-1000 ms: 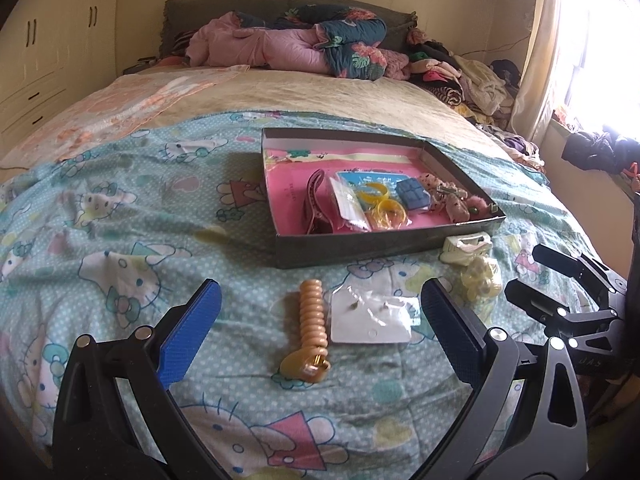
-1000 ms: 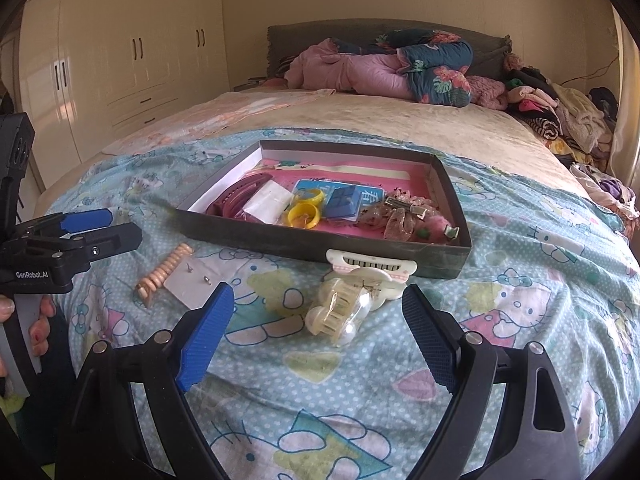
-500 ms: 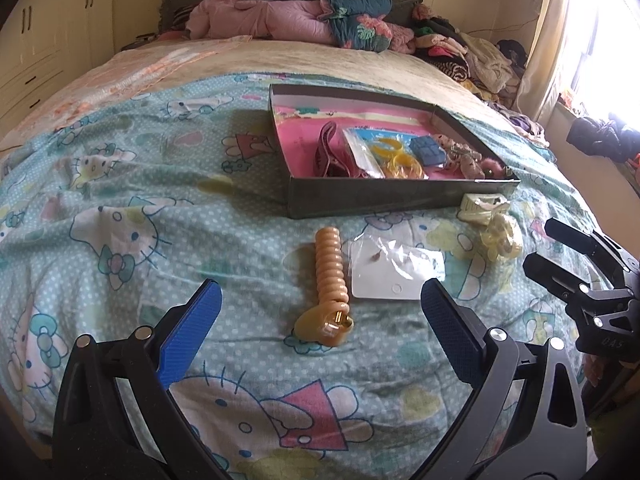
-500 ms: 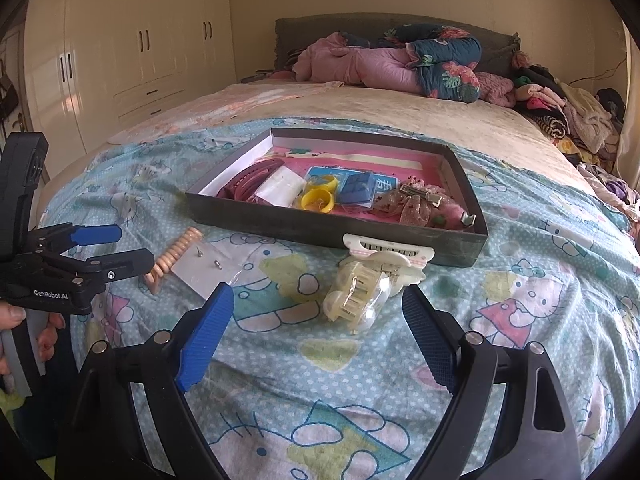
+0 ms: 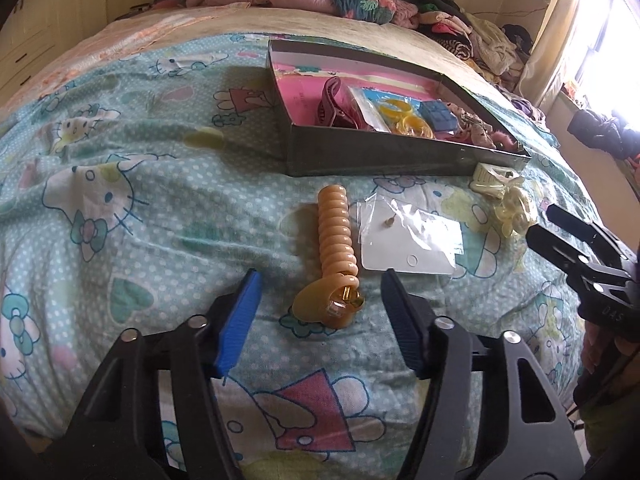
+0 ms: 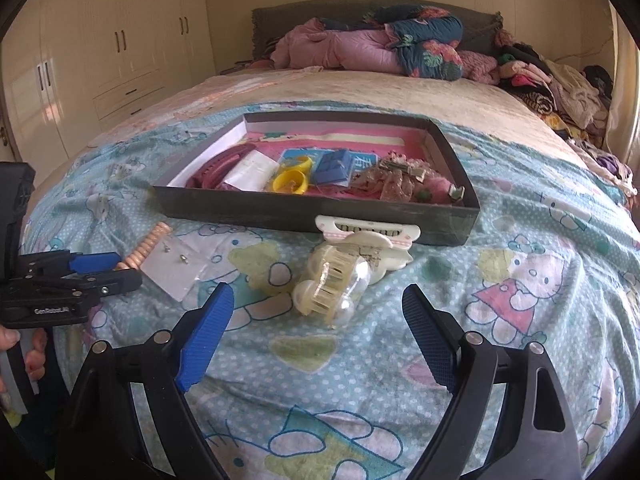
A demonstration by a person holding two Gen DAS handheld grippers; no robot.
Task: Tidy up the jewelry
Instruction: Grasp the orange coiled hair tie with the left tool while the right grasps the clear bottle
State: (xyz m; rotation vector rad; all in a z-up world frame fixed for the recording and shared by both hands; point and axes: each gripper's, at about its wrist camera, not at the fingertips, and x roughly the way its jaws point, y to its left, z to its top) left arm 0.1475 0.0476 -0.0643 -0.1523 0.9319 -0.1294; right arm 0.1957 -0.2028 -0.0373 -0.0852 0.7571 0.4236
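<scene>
A tan ribbed hair clip (image 5: 335, 248) lies on the bedspread, its near end between the open fingers of my left gripper (image 5: 320, 300); it also shows in the right wrist view (image 6: 147, 244). A clear bag with earrings (image 5: 408, 236) lies right of it. Two pale claw clips (image 6: 344, 276) lie in front of the dark tray (image 6: 320, 216), just ahead of my open, empty right gripper (image 6: 318, 320). The tray holds a maroon clip, yellow rings, a blue box and lace pieces.
A Hello Kitty bedspread (image 5: 120, 200) covers the bed. Pink and floral bedding (image 6: 380, 48) is piled at the headboard, clothes (image 6: 560, 84) at the right. Wardrobes (image 6: 100, 60) stand at the left.
My left gripper moved forward and down to the tan clip, and its fingers narrowed around it. My right gripper edged nearer the pale claw clips.
</scene>
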